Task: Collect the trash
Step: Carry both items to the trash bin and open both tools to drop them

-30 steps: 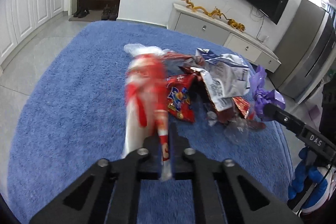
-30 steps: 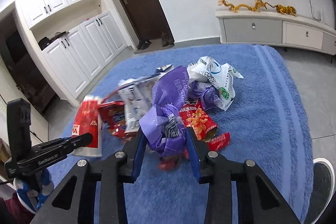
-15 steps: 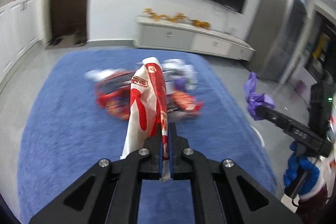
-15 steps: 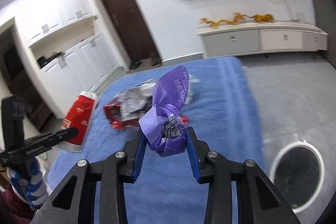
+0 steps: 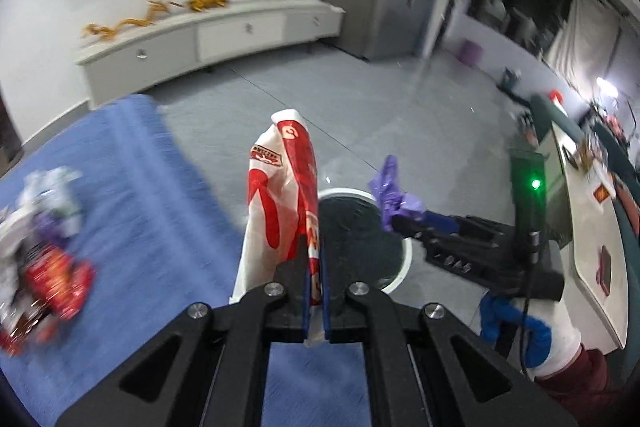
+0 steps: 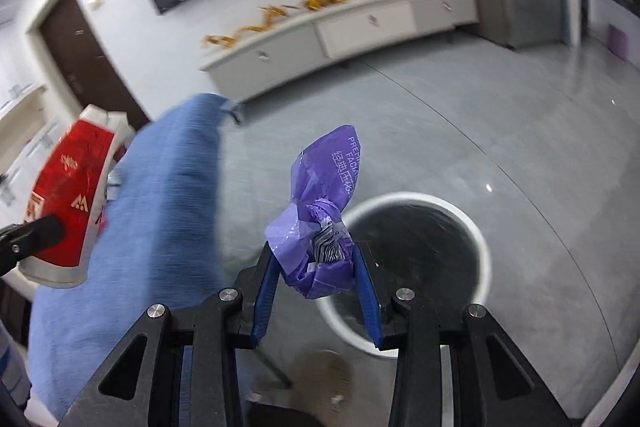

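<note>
My left gripper [image 5: 314,259] is shut on a red and white wrapper [image 5: 280,195] that stands up between its fingers, in front of a round white-rimmed bin [image 5: 402,259] on the grey floor. My right gripper [image 6: 316,259] is shut on a crumpled purple wrapper [image 6: 324,211], held above the near left edge of the same bin [image 6: 476,227]. The right gripper with the purple wrapper [image 5: 392,195] also shows in the left wrist view, over the bin's right side. The red wrapper [image 6: 68,203] shows at the left of the right wrist view.
A pile of leftover wrappers [image 5: 40,239] lies on the blue rug [image 5: 132,195] to the left. A white low cabinet [image 5: 208,35] runs along the far wall. A table [image 5: 592,227] stands at the right.
Both grippers have swung right, away from the trash pile on the rug, and now hold their wrappers at the bin. Both grips are unchanged.
</note>
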Action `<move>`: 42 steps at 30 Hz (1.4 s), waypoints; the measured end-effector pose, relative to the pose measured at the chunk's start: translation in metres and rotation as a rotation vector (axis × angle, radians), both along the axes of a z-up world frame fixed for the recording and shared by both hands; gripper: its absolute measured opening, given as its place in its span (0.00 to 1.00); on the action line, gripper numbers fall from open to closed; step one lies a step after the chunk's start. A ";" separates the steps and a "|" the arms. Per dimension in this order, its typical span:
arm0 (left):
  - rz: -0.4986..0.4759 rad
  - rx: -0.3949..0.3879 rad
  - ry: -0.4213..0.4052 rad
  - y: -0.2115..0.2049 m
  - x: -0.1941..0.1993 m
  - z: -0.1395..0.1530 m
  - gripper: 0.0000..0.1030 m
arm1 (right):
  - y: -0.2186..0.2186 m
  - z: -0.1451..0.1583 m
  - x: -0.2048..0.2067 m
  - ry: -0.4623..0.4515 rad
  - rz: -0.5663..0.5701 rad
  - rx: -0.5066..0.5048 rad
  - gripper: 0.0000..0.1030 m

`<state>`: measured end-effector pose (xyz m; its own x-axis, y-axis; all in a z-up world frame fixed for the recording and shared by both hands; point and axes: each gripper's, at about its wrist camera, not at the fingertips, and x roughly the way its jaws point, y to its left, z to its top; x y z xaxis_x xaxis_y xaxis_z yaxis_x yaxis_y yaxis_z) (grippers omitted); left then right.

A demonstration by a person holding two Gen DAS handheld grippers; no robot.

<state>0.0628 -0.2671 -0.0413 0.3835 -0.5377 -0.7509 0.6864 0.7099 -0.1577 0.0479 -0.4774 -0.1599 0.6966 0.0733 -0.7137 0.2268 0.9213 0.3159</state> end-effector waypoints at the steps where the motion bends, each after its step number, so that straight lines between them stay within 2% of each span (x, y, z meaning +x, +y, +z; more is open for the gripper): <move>1: -0.011 0.010 0.012 -0.015 0.005 -0.007 0.04 | -0.008 -0.008 0.004 0.018 -0.013 0.004 0.34; 8: -0.046 0.052 0.115 -0.105 0.043 -0.056 0.05 | -0.046 -0.059 0.031 0.104 -0.056 0.030 0.38; 12: -0.043 0.073 0.174 -0.130 0.062 -0.080 0.05 | -0.054 -0.077 0.043 0.158 -0.077 0.026 0.45; 14: -0.048 0.076 0.203 -0.136 0.068 -0.089 0.05 | -0.055 -0.081 0.045 0.181 -0.086 0.015 0.52; 19: -0.041 0.044 0.219 -0.144 0.077 -0.087 0.06 | -0.049 -0.068 0.040 0.203 -0.103 -0.026 0.53; 23: -0.026 0.011 0.199 -0.129 0.074 -0.072 0.06 | -0.045 -0.049 0.032 0.177 -0.112 -0.057 0.53; 29: -0.005 -0.040 0.109 -0.085 0.058 -0.032 0.06 | -0.019 -0.003 0.024 0.095 -0.108 -0.086 0.53; 36: 0.036 -0.139 -0.003 -0.003 0.034 0.018 0.06 | 0.038 0.061 0.014 -0.036 -0.048 -0.122 0.56; 42: 0.068 -0.153 -0.054 0.076 0.016 0.044 0.06 | 0.091 0.103 0.011 -0.122 0.011 -0.144 0.60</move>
<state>0.0792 -0.1909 0.0024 0.4607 -0.6157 -0.6392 0.6479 0.7256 -0.2319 0.0590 -0.3867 -0.0572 0.7785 -0.0157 -0.6274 0.1847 0.9612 0.2051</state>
